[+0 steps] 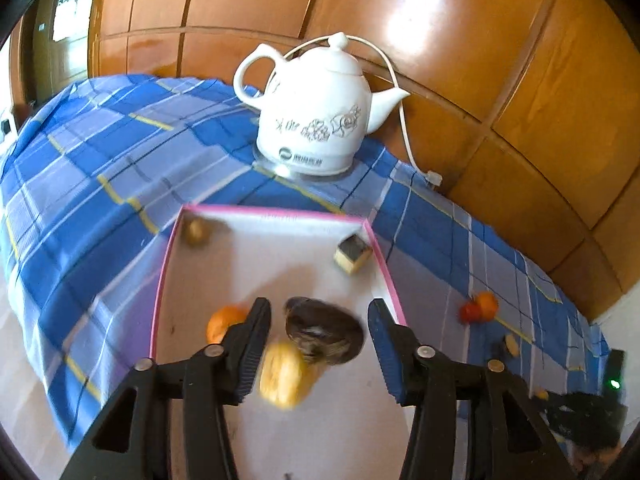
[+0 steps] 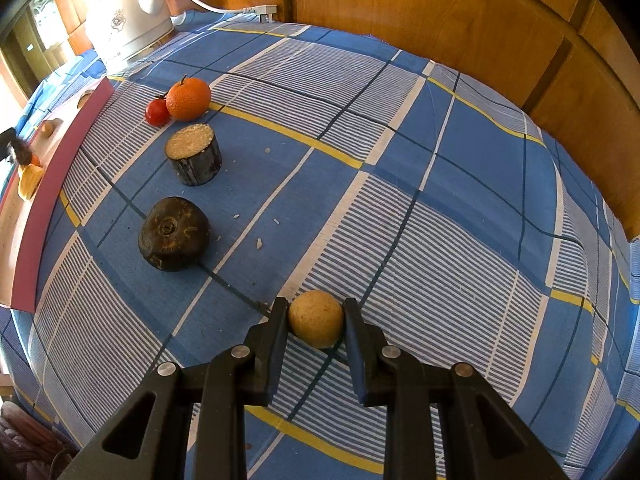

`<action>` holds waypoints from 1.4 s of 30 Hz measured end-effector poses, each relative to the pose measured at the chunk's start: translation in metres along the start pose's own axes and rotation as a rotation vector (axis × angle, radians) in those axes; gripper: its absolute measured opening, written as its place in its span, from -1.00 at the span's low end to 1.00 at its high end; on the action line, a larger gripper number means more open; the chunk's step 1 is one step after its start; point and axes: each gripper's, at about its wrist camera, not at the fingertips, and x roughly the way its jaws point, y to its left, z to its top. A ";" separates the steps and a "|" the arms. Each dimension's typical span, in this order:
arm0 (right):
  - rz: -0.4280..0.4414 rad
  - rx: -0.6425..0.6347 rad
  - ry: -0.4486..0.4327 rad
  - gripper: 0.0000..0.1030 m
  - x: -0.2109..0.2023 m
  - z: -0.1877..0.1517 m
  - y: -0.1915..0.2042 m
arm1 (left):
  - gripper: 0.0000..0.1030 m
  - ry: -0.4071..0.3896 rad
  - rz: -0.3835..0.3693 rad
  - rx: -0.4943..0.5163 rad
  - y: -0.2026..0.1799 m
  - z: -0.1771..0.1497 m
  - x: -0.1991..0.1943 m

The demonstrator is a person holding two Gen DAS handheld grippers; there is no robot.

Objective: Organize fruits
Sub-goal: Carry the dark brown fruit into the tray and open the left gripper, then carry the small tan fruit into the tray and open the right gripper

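1. Worktop (image 2: 440, 184), under a blue checked cloth, carries everything; the white kettle (image 1: 316, 120) stands at the back, apart from the sorting.
2. One pink-rimmed tray (image 1: 276, 213) lies in front of the kettle, apparently the collecting place. The left view shows five pieces in it: a dark fruit (image 1: 324, 332), a yellow fruit (image 1: 282, 372), an orange (image 1: 224, 322), a cut cube (image 1: 352, 254) and a small brown piece (image 1: 196, 232).
3. Left tool (image 1: 316, 344) hangs above the tray, jaws wide apart, gripping nothing; the blurred yellow fruit sits between them, probably just let go.
4. Four pieces wait in a row beside the tray: one mandarin (image 2: 188, 98), one cherry tomato (image 2: 157, 112), one cut dark cylinder (image 2: 194, 154), one dark round fruit (image 2: 174, 234).
5. Right tool (image 2: 316, 320) brackets one tan round fruit (image 2: 316, 318) low over the cloth; whether it squeezes yet I cannot tell.
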 end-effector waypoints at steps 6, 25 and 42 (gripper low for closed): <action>0.004 -0.005 0.000 -0.47 -0.002 0.001 -0.004 | 0.11 -0.011 0.080 0.014 0.000 0.001 0.002; -0.017 -0.020 -0.008 -0.47 -0.005 0.000 -0.002 | 0.12 -0.070 0.148 0.168 -0.021 -0.074 -0.059; -0.030 -0.024 -0.025 -0.48 -0.007 -0.003 0.000 | 0.16 -0.082 0.146 0.168 -0.015 -0.090 -0.078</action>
